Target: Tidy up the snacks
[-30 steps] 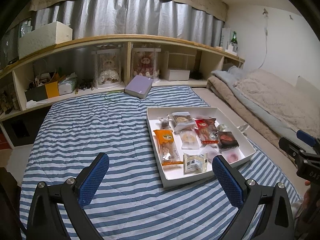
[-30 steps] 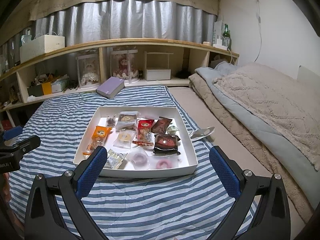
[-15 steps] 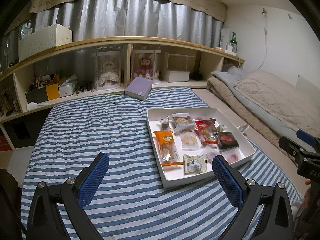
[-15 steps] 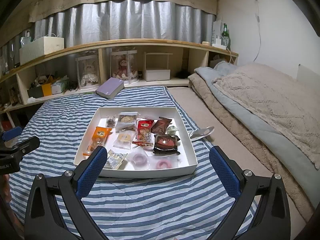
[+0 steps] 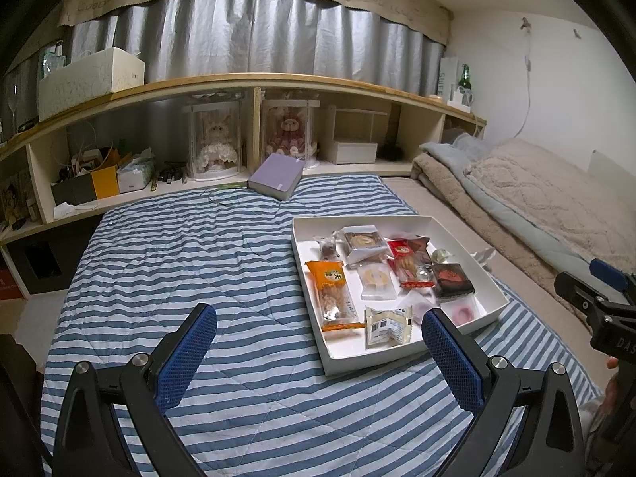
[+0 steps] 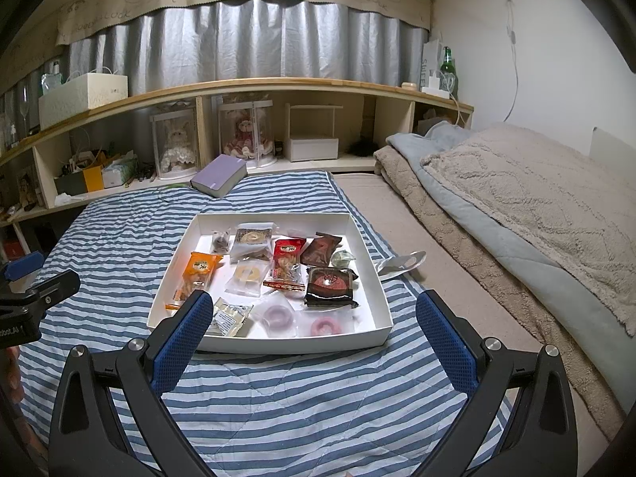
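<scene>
Shallow white cardboard tray (image 6: 379, 290) of wrapped snacks, on blue-and-white striped quilt (image 6: 119, 222).

Contents: long orange crinkly packet (image 6: 194, 274) at tray's left; red snack bag (image 6: 287, 264) centre; dark glossy pouch (image 6: 330, 284) right; two clear-wrapped pink rings (image 6: 298, 320) by the near wall. All likely light, soft, slippery film; best pinched at a sealed end, gently, as contents may crumble. Left gripper (image 5: 318, 351) and right gripper (image 6: 310, 328) both spread wide, empty, hovering short of the tray.
</scene>
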A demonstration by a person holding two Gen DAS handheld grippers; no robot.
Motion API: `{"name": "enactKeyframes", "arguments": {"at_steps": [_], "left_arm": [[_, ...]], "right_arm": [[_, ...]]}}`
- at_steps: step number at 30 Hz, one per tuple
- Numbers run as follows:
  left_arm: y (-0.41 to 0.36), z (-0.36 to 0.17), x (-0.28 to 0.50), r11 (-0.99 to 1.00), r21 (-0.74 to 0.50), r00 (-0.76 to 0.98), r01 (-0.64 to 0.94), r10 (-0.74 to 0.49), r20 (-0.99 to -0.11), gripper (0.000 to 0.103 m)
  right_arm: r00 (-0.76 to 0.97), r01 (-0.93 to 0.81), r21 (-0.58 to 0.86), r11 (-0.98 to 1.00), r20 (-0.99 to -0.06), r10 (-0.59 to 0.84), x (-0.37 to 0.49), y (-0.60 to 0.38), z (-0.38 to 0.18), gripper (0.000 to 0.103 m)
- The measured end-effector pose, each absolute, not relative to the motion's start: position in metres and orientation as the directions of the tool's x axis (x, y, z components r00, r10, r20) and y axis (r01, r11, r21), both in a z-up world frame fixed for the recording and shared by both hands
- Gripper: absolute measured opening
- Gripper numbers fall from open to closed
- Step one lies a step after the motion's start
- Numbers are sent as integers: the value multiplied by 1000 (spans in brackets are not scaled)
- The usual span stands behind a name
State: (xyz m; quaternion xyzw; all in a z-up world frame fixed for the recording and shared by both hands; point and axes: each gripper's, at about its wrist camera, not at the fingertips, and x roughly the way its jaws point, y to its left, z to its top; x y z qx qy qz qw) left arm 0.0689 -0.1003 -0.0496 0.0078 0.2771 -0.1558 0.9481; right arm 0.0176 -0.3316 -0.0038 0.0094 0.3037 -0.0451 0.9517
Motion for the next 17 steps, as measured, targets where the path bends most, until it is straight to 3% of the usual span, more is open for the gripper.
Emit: {"name": "enactKeyframes", "arguments": {"at_steps": [17], "left_arm": [[-104,-50,63,953,-58,808,296,-283,-517,103]], "right_arm": [[812,93,-9,996,-578,-81,17,-331,-4,103]]}}
